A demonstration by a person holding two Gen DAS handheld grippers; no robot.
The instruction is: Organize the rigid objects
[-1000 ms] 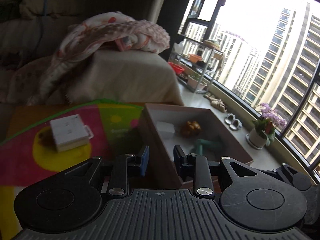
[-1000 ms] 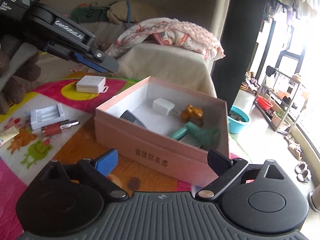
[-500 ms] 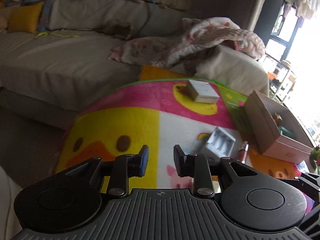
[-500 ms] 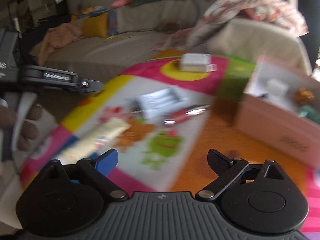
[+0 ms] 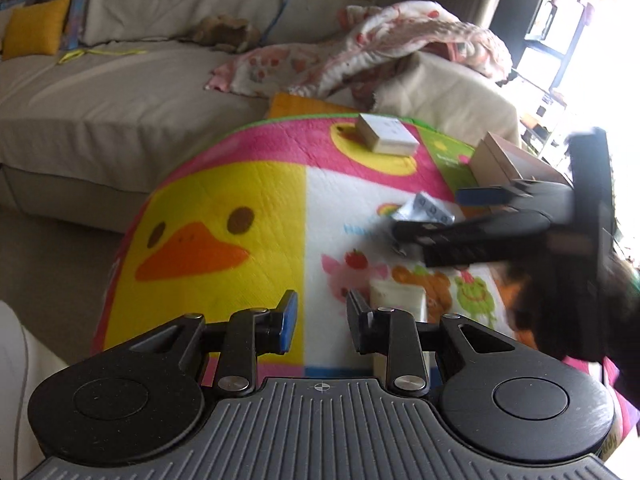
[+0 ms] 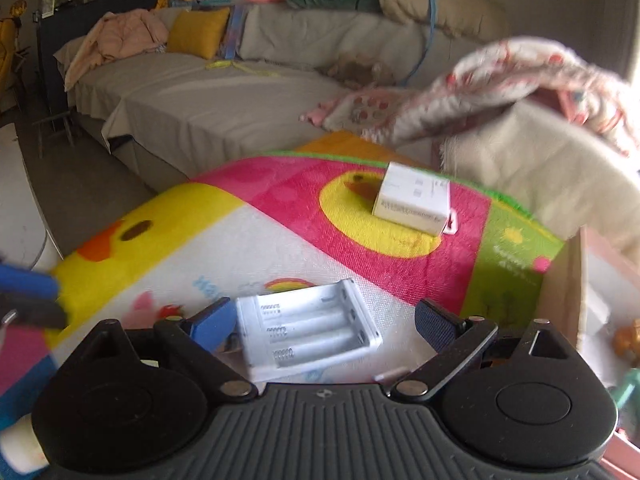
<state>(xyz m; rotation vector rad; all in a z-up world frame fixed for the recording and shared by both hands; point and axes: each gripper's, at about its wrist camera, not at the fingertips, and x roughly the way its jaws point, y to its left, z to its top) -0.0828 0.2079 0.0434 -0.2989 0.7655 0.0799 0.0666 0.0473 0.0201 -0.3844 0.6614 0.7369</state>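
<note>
- The play mat (image 6: 400,216) — bright with a duck, a pig and a frog — covers the surface that carries everything; whether a table lies under it I cannot tell.
- The pink box (image 6: 564,300) stands at the mat's 3 o'clock edge in the right wrist view; only its near wall and a slice of the inside show. It seems to be the place where the loose things are gathered.
- The white carton (image 6: 412,200) lies well apart at 12 o'clock, on a yellow disc of the mat.
- The battery case (image 6: 308,332), white with 3 cells showing in it, lies flat just ahead of the right tool (image 6: 324,324), between its 2 fingers but touching neither.
- The right tool is spread wide and empty; in the left wrist view it hangs low over the case at 3 o'clock, blurred.
- The left tool (image 5: 318,322) has its fingers parted only a narrow way and holds nothing. It hovers over the mat's near edge, with a cream tube (image 5: 396,300) just beyond its right finger.
- Step in hand, as I judge it: the reach for the battery case, grasp not yet made.
- Next move calls for a short descent, the fingers squared to the case's 2 long sides, then a firm close — the case is shallow, so a high grip could slip off.
</note>
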